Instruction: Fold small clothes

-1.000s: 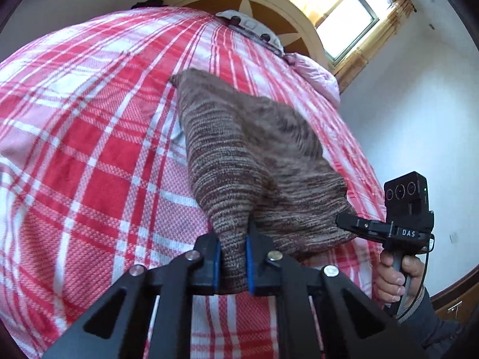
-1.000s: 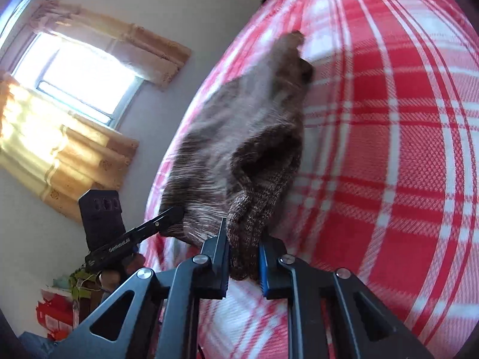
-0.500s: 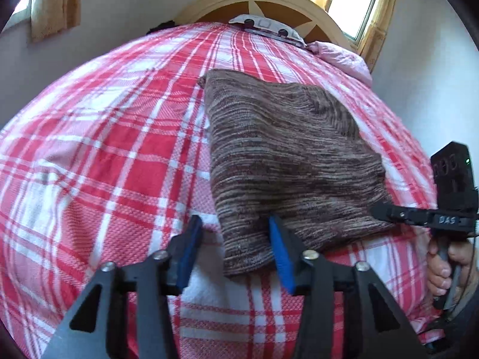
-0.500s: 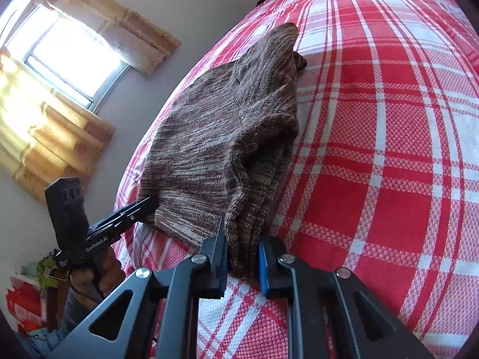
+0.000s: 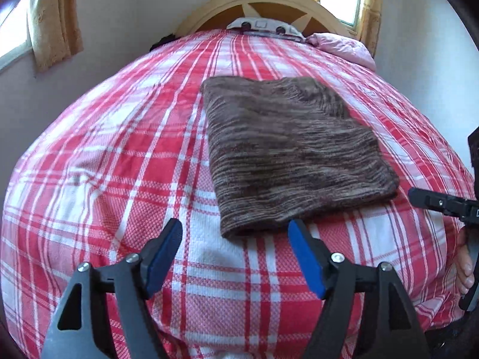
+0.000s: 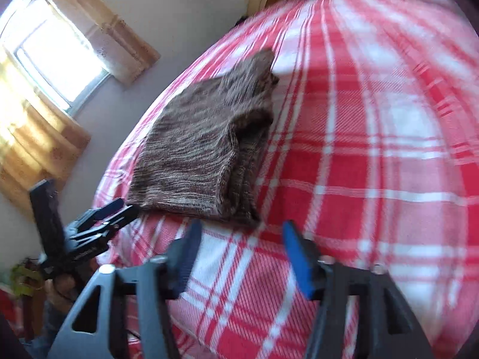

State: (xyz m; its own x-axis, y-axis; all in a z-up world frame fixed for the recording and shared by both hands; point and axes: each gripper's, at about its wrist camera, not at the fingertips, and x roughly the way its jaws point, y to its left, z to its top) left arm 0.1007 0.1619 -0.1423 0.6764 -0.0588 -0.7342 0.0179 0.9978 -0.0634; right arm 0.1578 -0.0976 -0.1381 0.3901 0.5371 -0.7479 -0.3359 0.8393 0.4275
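Step in hand, judged: release after a fold. Advice: draw both tools straight back, clear of the near hem, so no layer lifts.

Left gripper (image 5: 235, 249): jaws opening, nothing between them, just short of the garment's near left corner.

Brown knit garment (image 5: 293, 149): folded into a flat rectangle, lying on the bed in front of both grippers.

Right gripper (image 6: 239, 249): jaws opening, empty, just short of the near right corner, layers stacked there.

Red-and-white plaid bedspread (image 5: 125, 161): smooth. Wooden headboard (image 5: 263, 0), pink pillow (image 5: 344, 48), curtained window (image 6: 51, 51), pale walls.

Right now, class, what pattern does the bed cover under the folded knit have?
A red, white and pink plaid bed cover, clearest in the left wrist view.
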